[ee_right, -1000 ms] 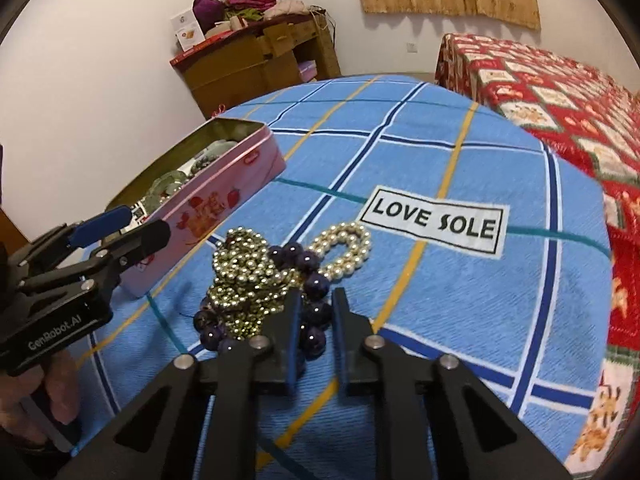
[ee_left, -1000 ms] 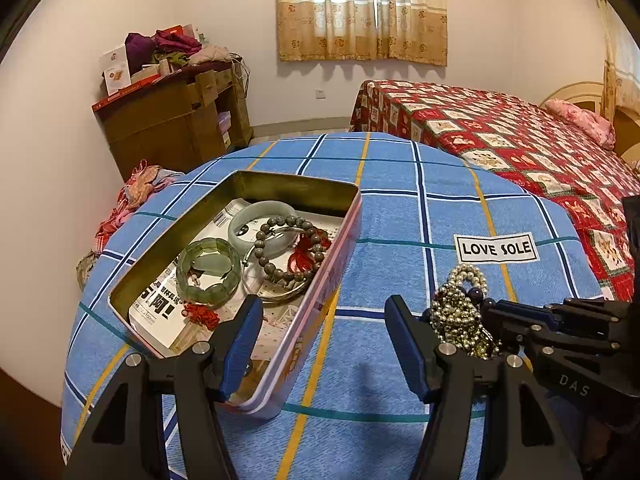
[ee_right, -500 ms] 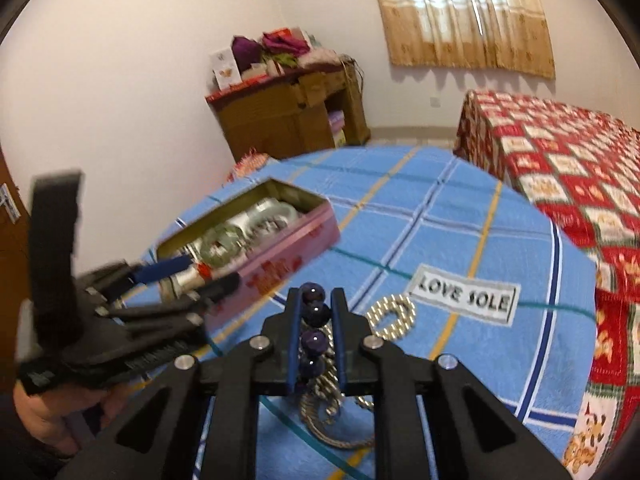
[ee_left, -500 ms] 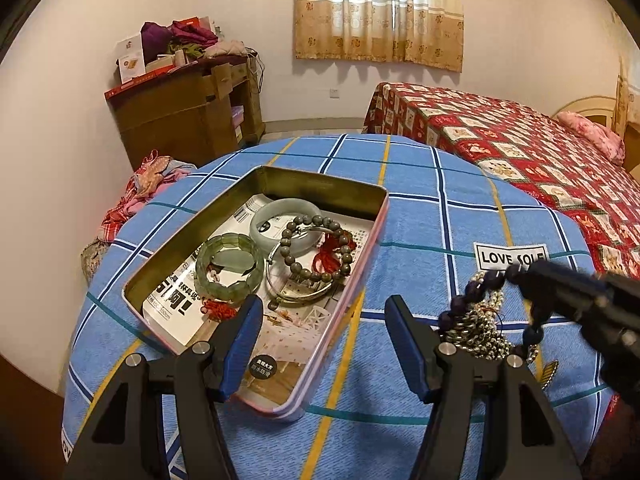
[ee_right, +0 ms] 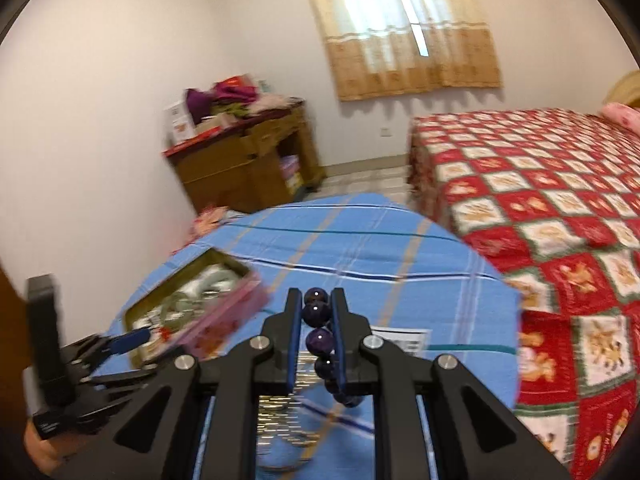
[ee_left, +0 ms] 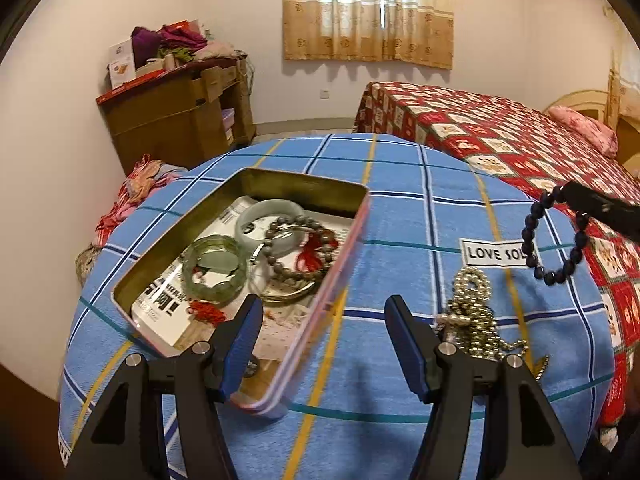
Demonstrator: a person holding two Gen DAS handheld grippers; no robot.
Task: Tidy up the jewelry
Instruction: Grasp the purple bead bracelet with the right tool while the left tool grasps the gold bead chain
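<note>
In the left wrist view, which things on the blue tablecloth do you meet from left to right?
Open tin box with bracelets → heap of pearl and metal bead jewelry → dark purple bead bracelet, hanging from the right gripper.

R gripper [ee_right: 316, 312] w/ purple bracelet [ee_right: 319, 338]

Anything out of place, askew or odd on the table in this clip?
The tin sits diagonally on the tablecloth. Beside it, a tangled heap of metal-bead and pearl strands lies loose outside it. The dark bead bracelet hangs from the right gripper. No damage visible.
</note>
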